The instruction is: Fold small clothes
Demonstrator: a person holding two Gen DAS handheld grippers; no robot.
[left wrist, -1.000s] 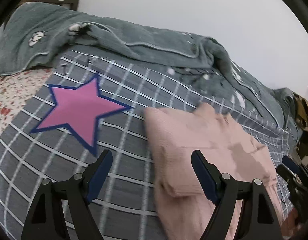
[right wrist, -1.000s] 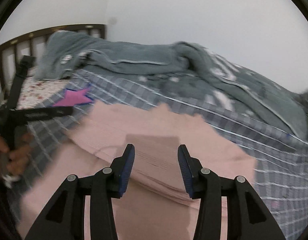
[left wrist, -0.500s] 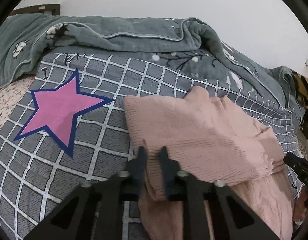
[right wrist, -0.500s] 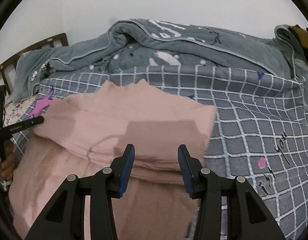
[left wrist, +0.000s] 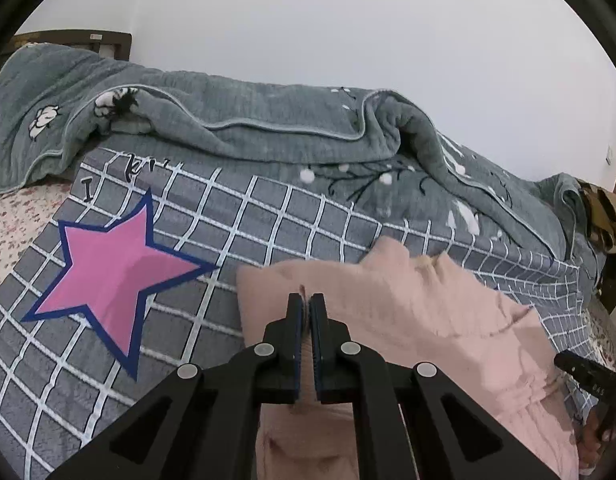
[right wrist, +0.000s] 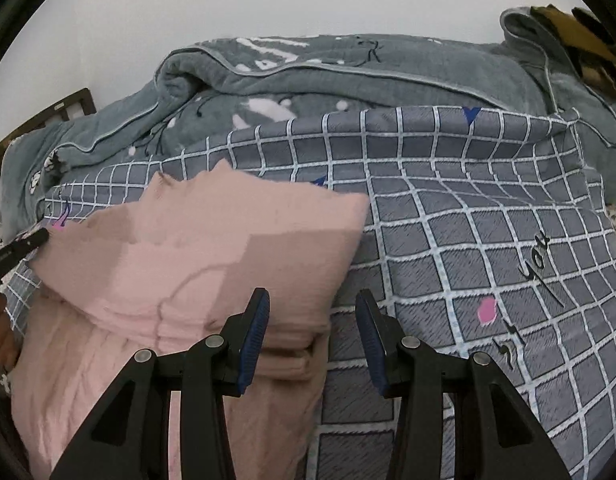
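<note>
A pink knitted garment [left wrist: 407,308] lies partly folded on the grey checked blanket [left wrist: 212,216]. My left gripper [left wrist: 306,300] is shut on the garment's left edge, with a pinch of pink cloth showing between its blue pads. In the right wrist view the same garment [right wrist: 212,248] fills the left half. My right gripper [right wrist: 311,294] stands open over its right edge. Folded layers lie low between the fingers, and the pads do not press them. The left gripper's finger [right wrist: 24,246] shows at the garment's far left corner. The right gripper's finger [left wrist: 579,368] shows at the right rim.
A grey-green quilt [left wrist: 268,128] is bunched along the back of the bed against a white wall. The blanket bears a pink star [left wrist: 116,276]. A floral sheet [left wrist: 16,220] shows at the left, a wooden headboard [right wrist: 72,108] behind, and brown patterned cloth [left wrist: 607,216] at far right.
My left gripper has shut on the pink garment's left edge and lifted it a little. My right gripper, still open, has swung rightward and down to the garment's right edge.
</note>
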